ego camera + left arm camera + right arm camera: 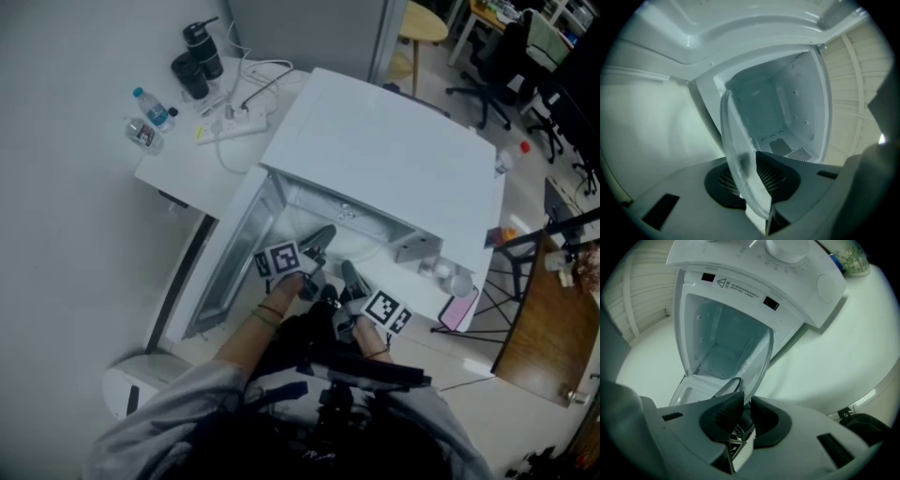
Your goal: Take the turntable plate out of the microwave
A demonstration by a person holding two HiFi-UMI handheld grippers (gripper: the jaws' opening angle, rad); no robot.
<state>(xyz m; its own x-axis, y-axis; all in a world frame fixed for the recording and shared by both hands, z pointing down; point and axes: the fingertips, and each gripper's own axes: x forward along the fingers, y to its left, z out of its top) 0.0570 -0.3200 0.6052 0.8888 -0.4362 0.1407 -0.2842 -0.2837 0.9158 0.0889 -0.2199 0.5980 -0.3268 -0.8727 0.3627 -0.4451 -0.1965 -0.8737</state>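
The clear glass turntable plate (738, 154) stands on edge just outside the open white microwave (394, 159). In the left gripper view its rim sits between the dark pads of my left gripper (752, 164), which is shut on it. My right gripper (746, 401) pinches another part of the plate's rim (759, 364), with the pads close together on the thin glass. In the head view both grippers, left gripper (322, 242) and right gripper (349, 275), meet at the oven's mouth, and the plate is hard to make out there. The bare cavity (719, 341) lies behind the plate.
The microwave door (230, 262) hangs open to the left. Behind it on the white table are a power strip (234, 122), water bottles (150, 112) and a black flask (202, 47). A pink object (457, 311) lies right of the oven, near a wooden desk (548, 328).
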